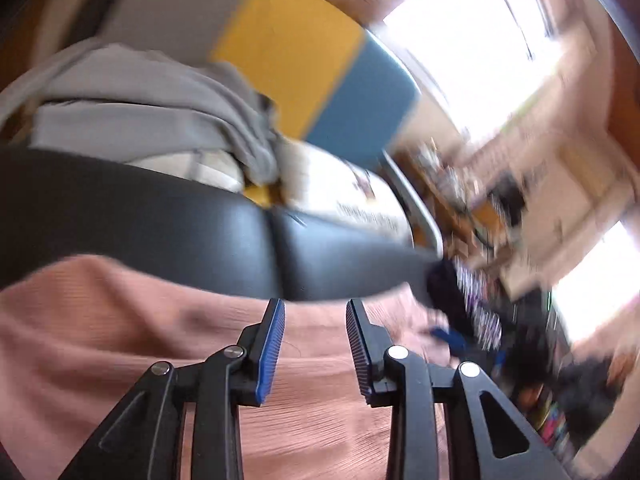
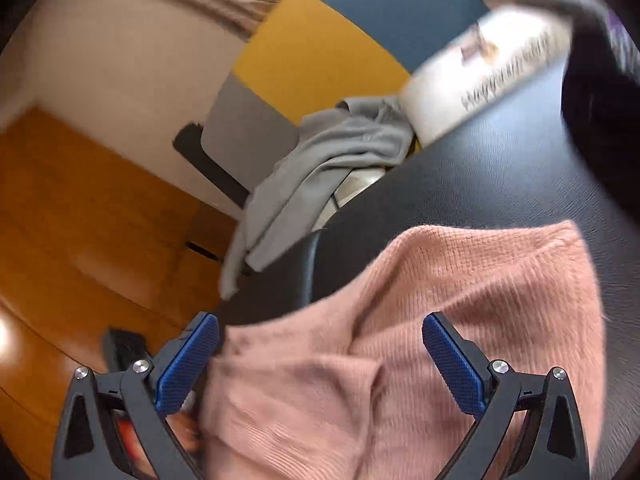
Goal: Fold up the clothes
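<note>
Ribbed pink knit sweater (image 2: pixel 460 320) on black leather seat (image 2: pixel 500 168), both tongs wide, empty.

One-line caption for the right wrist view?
Open right gripper over a pink sweater on a black seat, grey garment beyond.

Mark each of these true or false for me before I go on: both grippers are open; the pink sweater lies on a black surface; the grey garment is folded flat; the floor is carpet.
1. Both grippers are open. True: the left gripper and right gripper hold nothing.
2. The pink sweater lies on the black padded surface. True.
3. The grey garment is folded flat. False: it is crumpled, draping over an edge.
4. The floor is carpet. False: it looks like polished wood.
</note>
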`<state>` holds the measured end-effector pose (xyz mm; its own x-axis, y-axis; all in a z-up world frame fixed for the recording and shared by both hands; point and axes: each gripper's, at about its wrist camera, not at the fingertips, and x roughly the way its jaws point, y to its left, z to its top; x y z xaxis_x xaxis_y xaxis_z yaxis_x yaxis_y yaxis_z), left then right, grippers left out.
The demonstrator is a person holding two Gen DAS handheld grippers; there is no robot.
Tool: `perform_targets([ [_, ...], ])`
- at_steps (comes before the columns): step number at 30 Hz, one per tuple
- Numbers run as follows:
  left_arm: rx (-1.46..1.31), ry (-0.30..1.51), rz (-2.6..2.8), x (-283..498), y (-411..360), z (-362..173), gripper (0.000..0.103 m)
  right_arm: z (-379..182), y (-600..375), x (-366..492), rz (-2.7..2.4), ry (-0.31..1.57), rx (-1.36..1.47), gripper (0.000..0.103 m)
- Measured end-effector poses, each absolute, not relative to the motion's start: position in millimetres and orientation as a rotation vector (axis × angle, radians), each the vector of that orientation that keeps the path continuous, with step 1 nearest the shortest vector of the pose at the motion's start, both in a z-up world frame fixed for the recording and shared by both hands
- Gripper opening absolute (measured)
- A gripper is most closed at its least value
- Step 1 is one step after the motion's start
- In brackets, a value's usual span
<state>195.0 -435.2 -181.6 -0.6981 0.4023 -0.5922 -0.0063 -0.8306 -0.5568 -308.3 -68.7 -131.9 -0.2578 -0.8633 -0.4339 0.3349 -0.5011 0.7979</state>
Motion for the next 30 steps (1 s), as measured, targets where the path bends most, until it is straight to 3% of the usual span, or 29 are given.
perform_targets([
  [4,-1.222,-0.659,2.492,174,-379,-213,0.032,-147,-101,-338,-1.755,-0.711,1.281,0.103],
  [8,-1.207,-0.593,2.546,178,-371,-214,0.032,-147,-130,-360,-1.785,-0.656,1.284,0.103],
  [12,-1.191,-0.525,2.598,182,-362,-215,0.032,-156,-125,-372,-1.857,-0.775,1.27,0.103],
  [15,-1.187,-0.513,2.611,185,-363,-213,0.032,-137,-115,-356,-1.973,-0.723,1.234,0.103],
  [17,-1.162,-0.589,2.596,191,-371,-210,0.031,-123,-108,-345,-2.015,-0.696,1.193,0.103],
  [20,-1.045,-0.851,2.547,218,-405,-199,0.032,-104,-109,-319,-1.965,-0.652,1.123,0.103],
  [24,-0.93,-1.134,2.565,257,-478,-195,0.033,-101,-143,-275,-1.939,-0.464,1.084,0.103],
  [30,-1.003,-1.262,2.597,262,-541,-203,0.035,-134,-190,-231,-2.101,-0.031,1.084,0.103],
])
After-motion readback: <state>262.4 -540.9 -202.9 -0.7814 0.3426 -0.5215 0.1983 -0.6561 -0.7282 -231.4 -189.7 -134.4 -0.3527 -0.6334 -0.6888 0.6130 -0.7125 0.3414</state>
